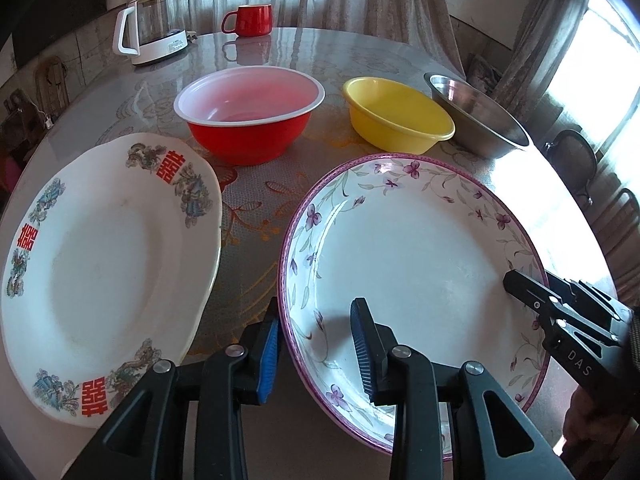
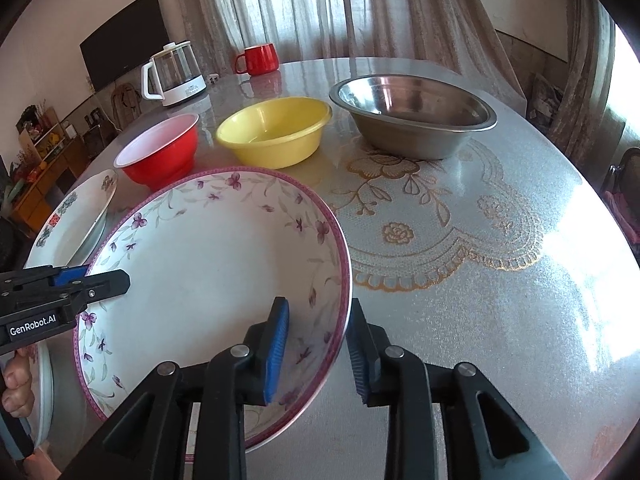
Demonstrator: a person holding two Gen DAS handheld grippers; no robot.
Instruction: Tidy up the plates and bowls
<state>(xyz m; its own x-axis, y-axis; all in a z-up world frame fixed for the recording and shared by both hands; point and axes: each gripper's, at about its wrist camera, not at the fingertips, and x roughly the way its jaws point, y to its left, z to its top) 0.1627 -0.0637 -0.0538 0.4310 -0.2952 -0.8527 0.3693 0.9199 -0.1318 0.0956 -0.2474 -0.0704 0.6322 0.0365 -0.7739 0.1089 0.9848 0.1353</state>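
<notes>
A white plate with purple flowers and a purple rim (image 1: pixel 412 248) (image 2: pixel 208 268) lies between both grippers. My left gripper (image 1: pixel 316 350) straddles its left rim, jaws apart, one finger inside and one outside. My right gripper (image 2: pixel 318 350) straddles its right rim the same way. Neither pad visibly presses the rim. A white plate with red characters (image 1: pixel 108 264) (image 2: pixel 74 216) lies to the left. Behind stand a red bowl (image 1: pixel 250 114) (image 2: pixel 160 152), a yellow bowl (image 1: pixel 398 114) (image 2: pixel 276 130) and a steel bowl (image 1: pixel 476 114) (image 2: pixel 412 114).
A round table with a lace-patterned cover (image 2: pixel 460 240) bears everything. A glass kettle (image 1: pixel 154 26) (image 2: pixel 176 74) and a red mug (image 1: pixel 250 20) (image 2: pixel 258 60) stand at the far edge. Curtains hang behind. Another plate edge (image 2: pixel 44 392) shows at the lower left.
</notes>
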